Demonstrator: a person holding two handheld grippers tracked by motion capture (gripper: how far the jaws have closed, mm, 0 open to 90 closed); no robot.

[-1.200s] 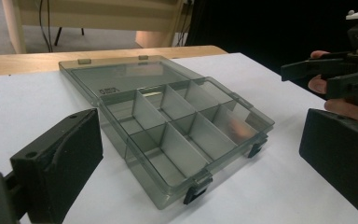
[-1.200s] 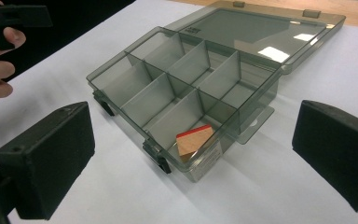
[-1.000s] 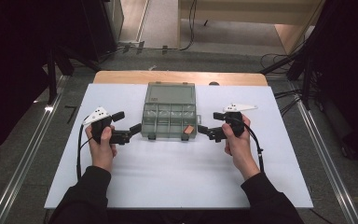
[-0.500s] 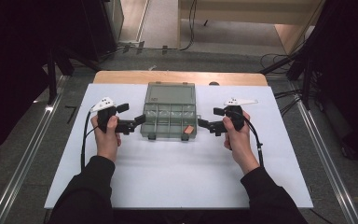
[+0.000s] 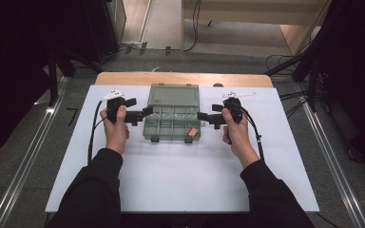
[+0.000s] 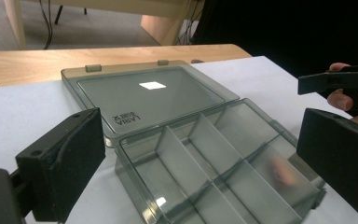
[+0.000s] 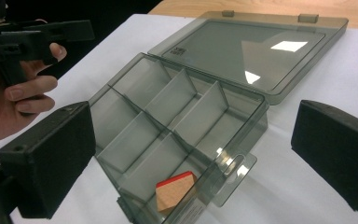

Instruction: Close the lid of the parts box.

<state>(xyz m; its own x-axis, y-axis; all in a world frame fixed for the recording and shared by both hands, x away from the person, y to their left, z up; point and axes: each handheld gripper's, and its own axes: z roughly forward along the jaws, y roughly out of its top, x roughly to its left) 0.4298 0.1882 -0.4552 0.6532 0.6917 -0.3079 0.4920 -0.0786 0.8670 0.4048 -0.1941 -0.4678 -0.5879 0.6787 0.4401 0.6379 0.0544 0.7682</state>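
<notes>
**Beside the open box: both grippers spread wide**

At table (image 5: 180,190) centre, a smoky clear plastic compartment box (image 5: 172,124) is laid open, lid flat behind. Left gripper (image 5: 145,113) and right gripper (image 5: 200,116) are held at its side walls, jaws wide, empty. A red-topped wooden block (image 7: 175,191) is seen in its front right compartment.

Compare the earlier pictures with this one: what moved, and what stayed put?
The left tongs moved forward along the left side of the open box, closing in on it. The right tongs barely shifted. Both are open and hold nothing. The box and the wooden block stayed put.
</notes>
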